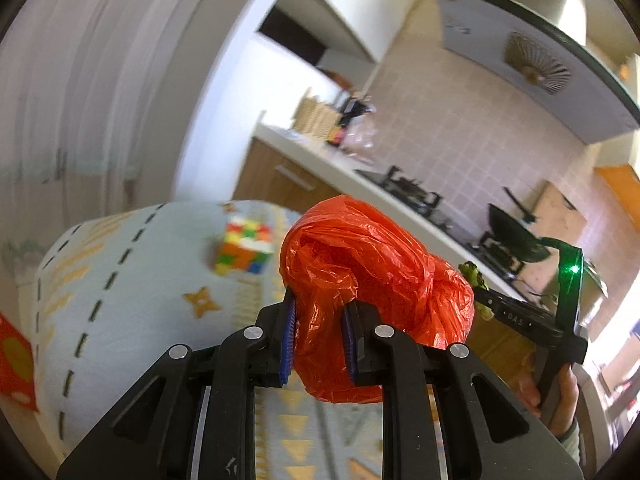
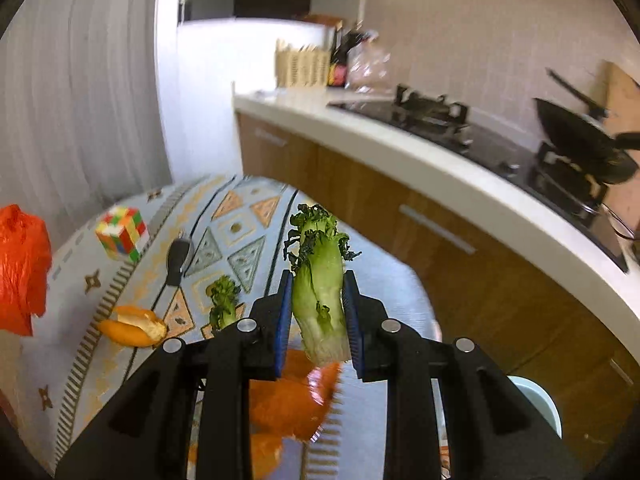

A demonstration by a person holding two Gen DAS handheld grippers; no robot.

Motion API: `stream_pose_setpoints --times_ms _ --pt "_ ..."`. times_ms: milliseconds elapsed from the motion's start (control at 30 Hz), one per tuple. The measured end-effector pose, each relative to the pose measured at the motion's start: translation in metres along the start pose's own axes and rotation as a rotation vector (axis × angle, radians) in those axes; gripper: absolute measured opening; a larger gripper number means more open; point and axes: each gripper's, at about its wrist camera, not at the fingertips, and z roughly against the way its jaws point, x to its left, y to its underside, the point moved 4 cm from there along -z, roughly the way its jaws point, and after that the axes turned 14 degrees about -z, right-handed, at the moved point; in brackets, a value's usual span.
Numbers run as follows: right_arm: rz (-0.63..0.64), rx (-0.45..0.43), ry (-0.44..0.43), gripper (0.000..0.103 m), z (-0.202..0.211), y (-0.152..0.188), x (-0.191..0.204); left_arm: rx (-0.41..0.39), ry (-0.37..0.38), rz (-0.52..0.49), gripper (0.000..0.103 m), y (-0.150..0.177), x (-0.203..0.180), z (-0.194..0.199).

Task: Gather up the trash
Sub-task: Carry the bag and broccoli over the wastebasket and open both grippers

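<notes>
I'm holding the red plastic bag [image 1: 368, 292] bunched in the left gripper [image 1: 320, 340], fingers pinching a gather of film; it's thin, light and slippery, so I'm keeping a thick fold. The right gripper [image 2: 318, 316] is pinching the lettuce stump [image 2: 322, 292] across its pale stalk, the firm part, above the bench [image 2: 100, 360]. More scraps are lying there: orange peel [image 2: 134, 326] and a small leafy piece [image 2: 224, 306].
</notes>
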Motion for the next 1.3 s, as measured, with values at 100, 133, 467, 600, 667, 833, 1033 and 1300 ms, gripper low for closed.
stream_pose_setpoints --times_ms 100,133,467,600,667,833,1033,1300 --pt "-0.027 -0.062 0.038 0.022 0.030 -0.004 -0.017 -0.020 0.036 -0.031 0.018 -0.008 -0.025 0.004" --pt "-0.040 -0.077 0.048 0.022 0.040 -0.004 -0.024 -0.025 0.053 -0.041 0.018 -0.011 -0.035 0.004" --pt "-0.178 -0.094 0.111 0.022 0.104 0.016 -0.107 0.001 0.251 -0.190 0.018 -0.015 -0.151 -0.017" --pt "-0.230 -0.083 0.164 0.022 0.119 0.035 -0.147 0.072 0.307 -0.273 0.018 0.002 -0.211 -0.045" --pt "-0.260 -0.067 0.190 0.022 0.124 0.050 -0.169 0.119 0.315 -0.318 0.018 0.013 -0.234 -0.060" --pt "-0.322 0.055 0.256 0.022 0.123 0.106 -0.229 0.228 0.360 -0.344 0.018 0.044 -0.275 -0.093" --pt "-0.416 0.196 0.292 0.022 0.111 0.169 -0.279 0.345 0.366 -0.449 0.018 0.096 -0.317 -0.121" --pt "-0.468 0.266 0.271 0.022 0.095 0.200 -0.297 0.482 0.365 -0.524 0.024 0.153 -0.342 -0.152"
